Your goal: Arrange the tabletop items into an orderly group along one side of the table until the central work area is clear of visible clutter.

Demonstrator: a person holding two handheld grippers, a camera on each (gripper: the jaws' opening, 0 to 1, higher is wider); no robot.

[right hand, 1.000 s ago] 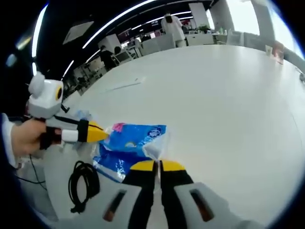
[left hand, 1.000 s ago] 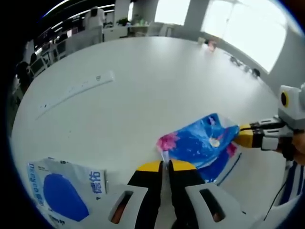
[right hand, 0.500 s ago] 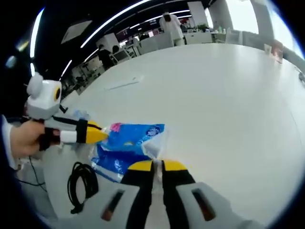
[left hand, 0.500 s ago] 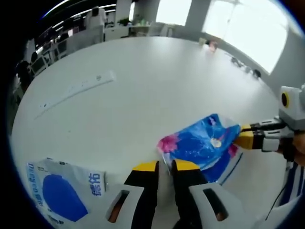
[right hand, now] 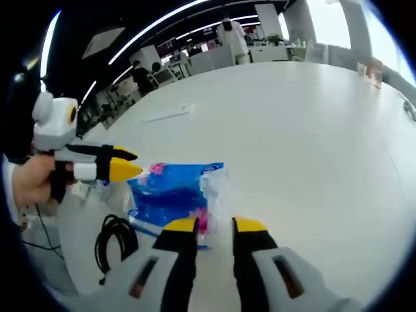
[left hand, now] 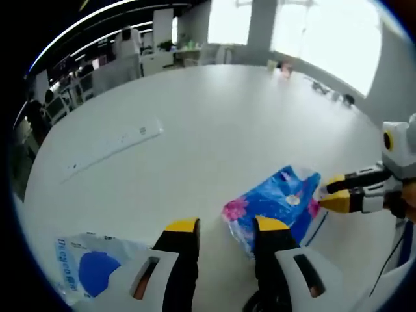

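Observation:
A blue plastic packet with pink flowers lies flat on the white table. In the left gripper view my left gripper stands open just short of the packet's near end, nothing between its jaws. The right gripper comes in from the right, open at the packet's far corner. In the right gripper view the packet lies ahead and to the left of my open right gripper. The left gripper, held by a hand, hovers open at the packet's left end.
A white bag with blue print lies at the table's near left. A white power strip lies farther back on the left. A coiled black cable sits beside the packet. Small items and office desks stand beyond the far edge.
Both grippers were shut on opposite ends of the blue packet; both have opened and let it go, and it now lies flat. The left gripper has drawn back a little.

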